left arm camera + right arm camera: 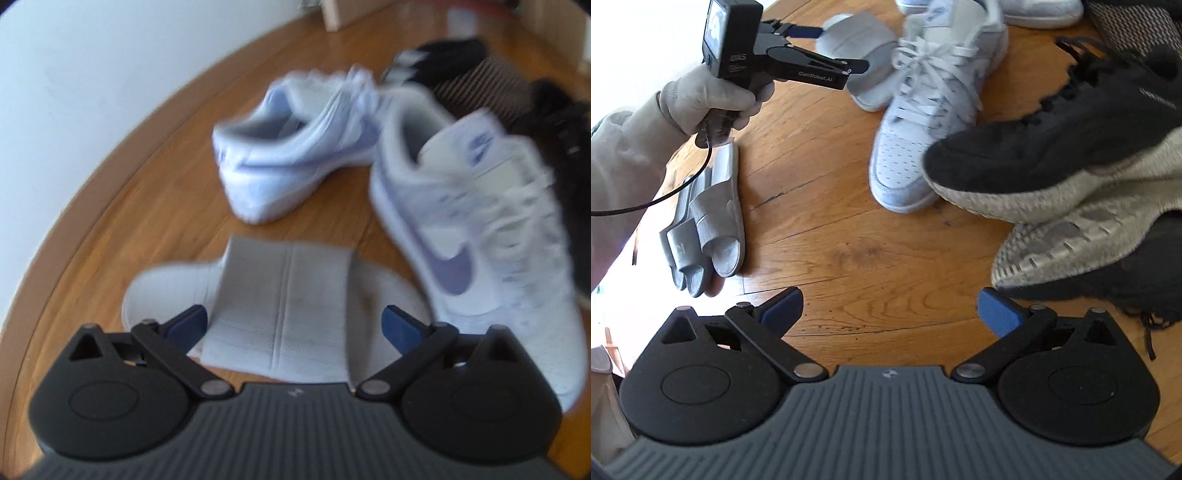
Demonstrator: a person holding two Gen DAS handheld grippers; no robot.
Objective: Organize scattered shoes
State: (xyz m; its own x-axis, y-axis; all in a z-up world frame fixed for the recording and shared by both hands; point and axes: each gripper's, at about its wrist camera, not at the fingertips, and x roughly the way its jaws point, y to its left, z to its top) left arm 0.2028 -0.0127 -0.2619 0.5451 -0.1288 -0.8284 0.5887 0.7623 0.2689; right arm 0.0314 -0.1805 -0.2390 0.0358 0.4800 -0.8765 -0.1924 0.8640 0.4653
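A grey slide sandal (284, 306) lies on the wooden floor, its wide strap between the fingers of my left gripper (295, 325). The jaws stand open, and a small gap shows on each side of the strap. In the right wrist view a gloved hand (713, 99) holds the left gripper (834, 50) over that same slide (864, 44). My right gripper (890, 310) is open above bare floor with nothing between its fingers. Two white sneakers with blue swooshes (295, 155) (480, 236) lie just beyond the slide.
A pair of grey slides (709, 218) lies side by side at the left. A white sneaker (923, 122) and a black sneaker with a pale knit sole (1052, 155) crowd the right, over another upturned black shoe (1089, 251). A white wall (92, 74) borders the floor.
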